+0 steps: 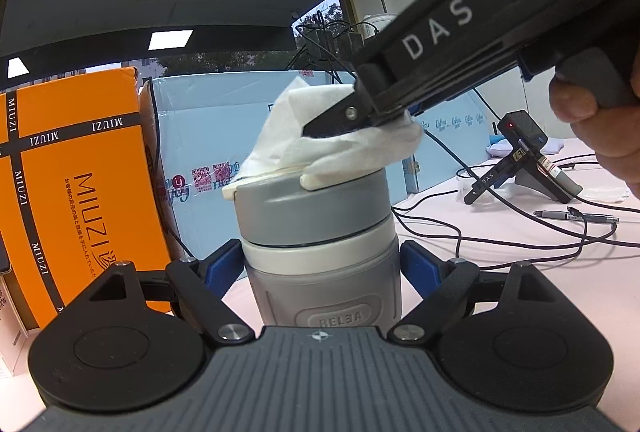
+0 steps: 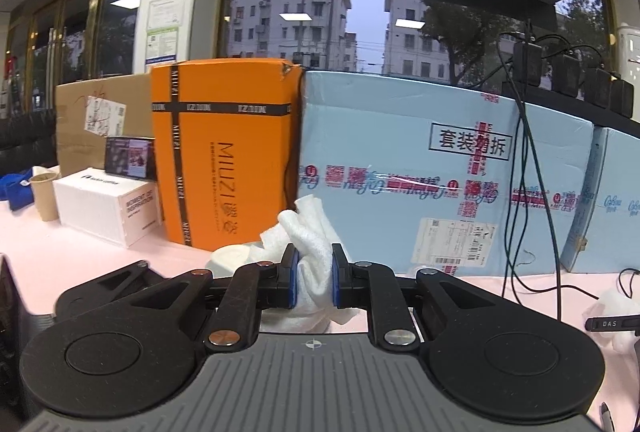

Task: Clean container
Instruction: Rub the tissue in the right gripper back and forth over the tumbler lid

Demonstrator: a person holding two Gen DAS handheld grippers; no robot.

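A grey and white flask-style container [image 1: 320, 256] with a grey lid stands upright on the pale pink table. My left gripper [image 1: 320, 264] is shut on its body, blue pads on both sides. My right gripper [image 1: 320, 128] comes in from the upper right, shut on a white cloth [image 1: 340, 140] and pressing it on the lid's top. In the right wrist view the cloth [image 2: 312, 252] is pinched between the blue pads of that gripper [image 2: 314, 280], and the lid's white edge [image 2: 232, 256] shows just beyond.
An orange MIUZI box [image 1: 76, 168] and a light blue carton [image 2: 440, 176] stand close behind the container. Black cables [image 1: 500, 232], a pen [image 1: 576, 216] and a small black device on a stand [image 1: 524, 152] lie to the right. A white box [image 2: 104, 208] and paper cup [image 2: 44, 192] sit far left.
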